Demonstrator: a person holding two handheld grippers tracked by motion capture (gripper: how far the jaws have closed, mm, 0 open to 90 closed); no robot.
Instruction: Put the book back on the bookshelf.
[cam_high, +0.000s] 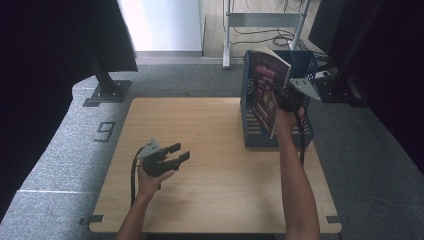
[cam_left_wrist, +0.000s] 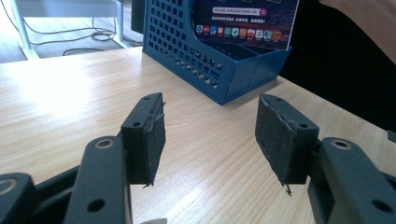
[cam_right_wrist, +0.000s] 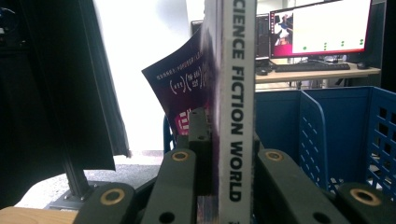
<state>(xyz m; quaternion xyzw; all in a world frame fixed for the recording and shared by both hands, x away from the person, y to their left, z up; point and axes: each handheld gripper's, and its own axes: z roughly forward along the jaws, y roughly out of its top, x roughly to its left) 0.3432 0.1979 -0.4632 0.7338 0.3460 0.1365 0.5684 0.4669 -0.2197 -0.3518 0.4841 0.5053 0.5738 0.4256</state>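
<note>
Looking down in the high view, the right gripper (cam_high: 286, 100) is clamping a magazine (cam_high: 266, 85) by its spine, holding it upright and slightly tilted over the blue rack (cam_high: 248, 112) at the table's one o'clock corner. The magazine's lower edge is sitting inside the rack, though which compartment cannot be told from here. The left gripper (cam_high: 179, 153) is hanging over the wooden table (cam_high: 215, 190) at about eight o'clock, jaws parted with nothing between them, pointing toward three o'clock.

Turning to the left gripper view, the left gripper (cam_left_wrist: 210, 135) is showing its two black pads standing apart above bare wood, gripping nothing. The rack (cam_left_wrist: 205, 70) is standing at twelve o'clock, well apart from the jaws, and the magazine (cam_left_wrist: 245, 21) is rising out of it, its cover of coloured icons facing this way.

Moving to the right gripper view, the right gripper (cam_right_wrist: 229, 158) is pressing its jaws against both sides of the magazine (cam_right_wrist: 238, 102), whose white spine is reading "SCIENCE FICTION WORLD" and running straight up toward twelve o'clock. The purple cover is curling away toward ten o'clock. The rack's (cam_right_wrist: 322, 126) blue dividers are standing at three o'clock, just behind the spine.
</note>
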